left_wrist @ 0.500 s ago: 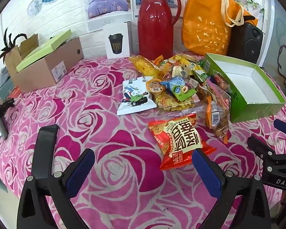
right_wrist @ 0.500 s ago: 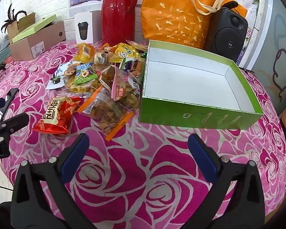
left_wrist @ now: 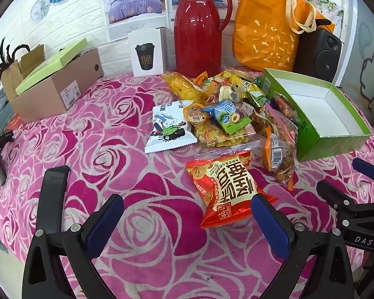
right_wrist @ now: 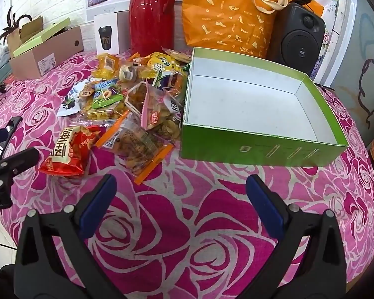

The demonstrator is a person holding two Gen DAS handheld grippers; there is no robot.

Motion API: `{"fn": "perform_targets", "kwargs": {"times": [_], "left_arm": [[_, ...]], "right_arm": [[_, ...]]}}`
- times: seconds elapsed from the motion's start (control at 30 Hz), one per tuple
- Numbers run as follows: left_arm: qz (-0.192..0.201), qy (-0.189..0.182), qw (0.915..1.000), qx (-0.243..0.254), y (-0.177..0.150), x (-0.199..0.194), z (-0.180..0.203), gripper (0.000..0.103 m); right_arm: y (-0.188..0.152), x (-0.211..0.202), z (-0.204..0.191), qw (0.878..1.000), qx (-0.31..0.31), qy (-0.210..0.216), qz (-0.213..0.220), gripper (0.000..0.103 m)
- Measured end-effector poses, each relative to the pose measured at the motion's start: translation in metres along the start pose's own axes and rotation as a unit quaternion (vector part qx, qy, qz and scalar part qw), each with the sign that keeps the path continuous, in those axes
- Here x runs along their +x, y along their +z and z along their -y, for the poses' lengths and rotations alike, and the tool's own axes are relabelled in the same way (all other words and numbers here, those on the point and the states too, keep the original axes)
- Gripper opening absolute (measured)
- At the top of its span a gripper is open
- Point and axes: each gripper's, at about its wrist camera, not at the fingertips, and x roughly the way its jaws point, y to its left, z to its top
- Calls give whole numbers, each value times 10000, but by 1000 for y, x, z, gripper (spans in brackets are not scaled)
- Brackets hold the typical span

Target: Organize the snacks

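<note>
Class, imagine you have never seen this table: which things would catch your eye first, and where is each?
The heap of bright snack packets in the middle of the rose-patterned cloth draws the eye first, with a red packet lying nearest the left gripper. To the heap's right sits an open, empty green box. Behind stand a tall red jug and an orange bag.

Both my views are bright and evenly lit, shadows soft. Glare streaks the red jug [left_wrist: 198,25]. Fisheye bends the edges; corners go black.
</note>
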Motion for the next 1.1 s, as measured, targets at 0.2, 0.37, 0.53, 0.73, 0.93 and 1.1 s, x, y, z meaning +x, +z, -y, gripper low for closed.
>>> {"fn": "perform_targets", "kwargs": {"times": [0.2, 0.37, 0.53, 0.73, 0.93, 1.1], "left_arm": [[14, -30, 10000, 6, 0, -2, 3, 103], [17, -25, 10000, -7, 0, -2, 4, 103], [7, -40, 10000, -19, -1, -3, 3, 103], [-4, -96, 10000, -27, 1, -4, 1, 103], [-19, -102, 9999, -47, 1, -2, 0, 103], [-53, -120, 9999, -64, 0, 0, -2, 103]], "right_arm": [[-2, -2, -4, 10000, -66, 27, -6, 103], [-1, -3, -5, 10000, -77, 24, -12, 103], [-1, -3, -7, 10000, -86, 26, -34, 103], [-2, -3, -8, 9999, -106, 16, -56, 103], [-2, -1, -8, 9999, -110, 41, -89, 103], [-2, 0, -9, 9999, -109, 53, -103, 103]]}}
